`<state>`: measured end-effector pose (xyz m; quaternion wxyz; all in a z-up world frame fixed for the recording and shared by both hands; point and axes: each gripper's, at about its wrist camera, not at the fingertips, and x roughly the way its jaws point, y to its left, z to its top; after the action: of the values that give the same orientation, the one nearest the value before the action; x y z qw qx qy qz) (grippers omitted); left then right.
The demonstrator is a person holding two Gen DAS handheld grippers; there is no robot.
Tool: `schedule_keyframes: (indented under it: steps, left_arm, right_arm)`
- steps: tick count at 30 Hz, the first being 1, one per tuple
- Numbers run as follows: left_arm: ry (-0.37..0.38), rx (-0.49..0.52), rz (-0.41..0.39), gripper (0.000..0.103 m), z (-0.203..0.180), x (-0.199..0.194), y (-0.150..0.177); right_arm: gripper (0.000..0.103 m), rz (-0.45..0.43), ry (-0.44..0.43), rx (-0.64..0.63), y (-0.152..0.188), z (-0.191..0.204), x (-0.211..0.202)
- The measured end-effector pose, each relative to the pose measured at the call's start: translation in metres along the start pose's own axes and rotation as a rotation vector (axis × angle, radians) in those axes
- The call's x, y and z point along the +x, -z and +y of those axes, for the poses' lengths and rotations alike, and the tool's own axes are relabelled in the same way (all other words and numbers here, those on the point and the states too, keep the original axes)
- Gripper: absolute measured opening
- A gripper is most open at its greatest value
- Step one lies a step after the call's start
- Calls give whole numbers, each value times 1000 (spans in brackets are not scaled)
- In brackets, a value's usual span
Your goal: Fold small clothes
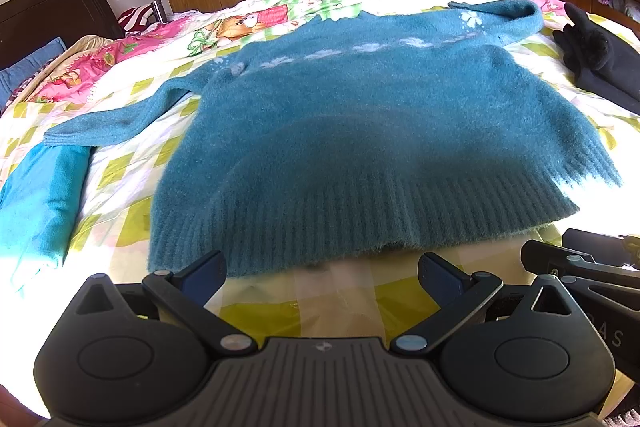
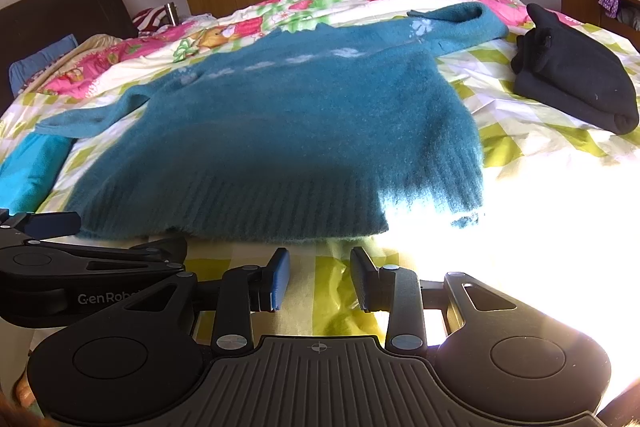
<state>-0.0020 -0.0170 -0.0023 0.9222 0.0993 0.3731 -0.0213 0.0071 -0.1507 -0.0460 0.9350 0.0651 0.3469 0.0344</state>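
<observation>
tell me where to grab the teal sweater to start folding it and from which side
Take the teal sweater by its ribbed hem, at the two near corners. It lies flat with the hem closest to both tools, and the thick rib slightly lifts off the bedsheet, giving an edge to pinch. Come in low from the near side: left tool at the left corner, right tool at the right corner. Both are open.

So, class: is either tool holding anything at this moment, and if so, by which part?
Nothing is held. The left tool and right tool are both open over the bedsheet, just short of the teal sweater's ribbed hem.
</observation>
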Motion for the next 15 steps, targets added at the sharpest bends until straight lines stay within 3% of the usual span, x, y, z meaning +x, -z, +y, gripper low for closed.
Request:
schedule_keyframes:
  steps: [8,15]
  left_arm:
    - [7,13,-12,103,-3,1,-6]
    - [26,32,-59,103,-3,6,-33]
  right_arm:
    - [33,-10,2,8,-2,-2,-2]
    - [33,-90,26,61,-31,-20,-11]
